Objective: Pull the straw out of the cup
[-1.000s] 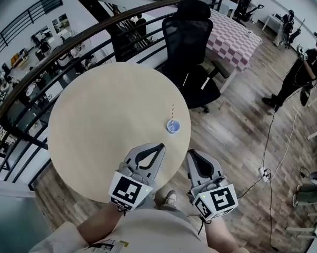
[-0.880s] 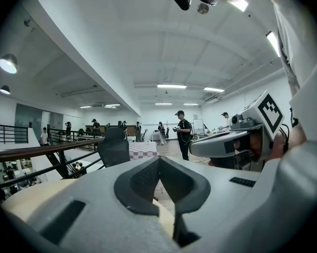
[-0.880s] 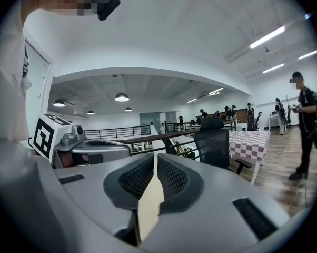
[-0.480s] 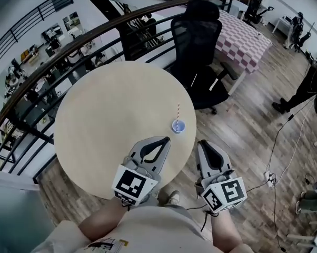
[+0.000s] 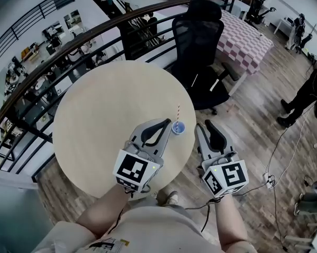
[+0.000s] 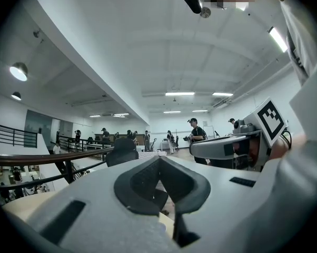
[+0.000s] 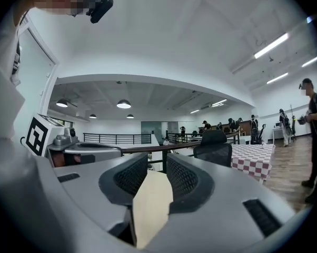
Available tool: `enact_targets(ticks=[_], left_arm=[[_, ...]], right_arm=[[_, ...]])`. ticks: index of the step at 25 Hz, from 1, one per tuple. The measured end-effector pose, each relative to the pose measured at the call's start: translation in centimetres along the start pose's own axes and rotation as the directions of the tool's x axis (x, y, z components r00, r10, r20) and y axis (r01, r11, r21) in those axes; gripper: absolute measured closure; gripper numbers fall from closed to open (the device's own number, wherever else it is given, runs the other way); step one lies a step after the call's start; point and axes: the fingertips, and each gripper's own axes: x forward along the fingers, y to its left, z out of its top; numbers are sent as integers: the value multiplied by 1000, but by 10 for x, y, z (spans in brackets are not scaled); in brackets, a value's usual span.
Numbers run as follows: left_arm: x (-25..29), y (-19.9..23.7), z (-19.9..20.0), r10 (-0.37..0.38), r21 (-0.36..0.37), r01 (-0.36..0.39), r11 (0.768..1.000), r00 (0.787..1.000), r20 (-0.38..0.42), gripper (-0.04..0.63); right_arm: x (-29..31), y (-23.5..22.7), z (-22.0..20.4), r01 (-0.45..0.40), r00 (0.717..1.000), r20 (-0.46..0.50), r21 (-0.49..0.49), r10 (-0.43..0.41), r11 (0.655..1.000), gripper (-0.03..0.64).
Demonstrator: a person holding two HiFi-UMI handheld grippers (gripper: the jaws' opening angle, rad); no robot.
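A small blue cup (image 5: 178,127) stands near the right edge of the round beige table (image 5: 111,109), with a red-and-white striped straw (image 5: 178,112) upright in it. My left gripper (image 5: 166,122) lies over the table, its tips just left of the cup; its jaws meet at the tip with nothing between them (image 6: 158,162). My right gripper (image 5: 206,124) hovers just right of the cup, past the table's edge. Its jaws stand a narrow gap apart and hold nothing (image 7: 157,163). Neither gripper view shows the cup or the straw.
A black office chair (image 5: 198,41) stands behind the table, and a checked tablecloth table (image 5: 243,36) farther right. A dark railing (image 5: 69,51) curves round the table's far and left side. Wood floor and cables (image 5: 274,157) lie to the right, where people stand.
Both grippers have moved forward toward the cup. The left tips now sit beside the cup, and the right gripper has come level with it. The cup and straw have not moved.
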Motion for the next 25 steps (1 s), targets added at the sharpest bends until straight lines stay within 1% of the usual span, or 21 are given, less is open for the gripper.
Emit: enact_targets(ticks=[3, 7, 11, 13, 17, 20, 22, 25], left_arm=[[13, 13, -8, 18, -6, -18, 1000, 1000, -2, 583], [31, 35, -27, 49, -45, -50, 998, 998, -28, 583], [45, 49, -46, 72, -48, -74, 996, 996, -51, 583], [54, 53, -59, 70, -44, -73, 996, 995, -67, 583], [67, 58, -88, 54, -43, -60, 997, 992, -115, 583], [76, 63, -106, 54, -51, -61, 997, 989, -138, 583], [84, 66, -120, 52, -51, -61, 997, 986, -158, 583], [100, 68, -144, 35, -61, -48, 997, 980, -196, 583]], right_arm=[[16, -7, -9, 1, 1000, -18, 2, -1, 1000, 500], [40, -21, -30, 16, 998, -56, 3, -16, 1000, 500], [64, -34, -54, 17, 994, -104, 10, -16, 1000, 500], [77, -40, -67, 18, 992, -126, 11, -16, 1000, 500], [100, -46, -93, 20, 985, -173, 43, -12, 999, 500], [116, -52, -116, 30, 975, -222, 43, -19, 999, 500], [127, -58, -134, 34, 967, -253, 62, -17, 997, 500], [141, -68, -162, 36, 955, -297, 76, -12, 996, 500]])
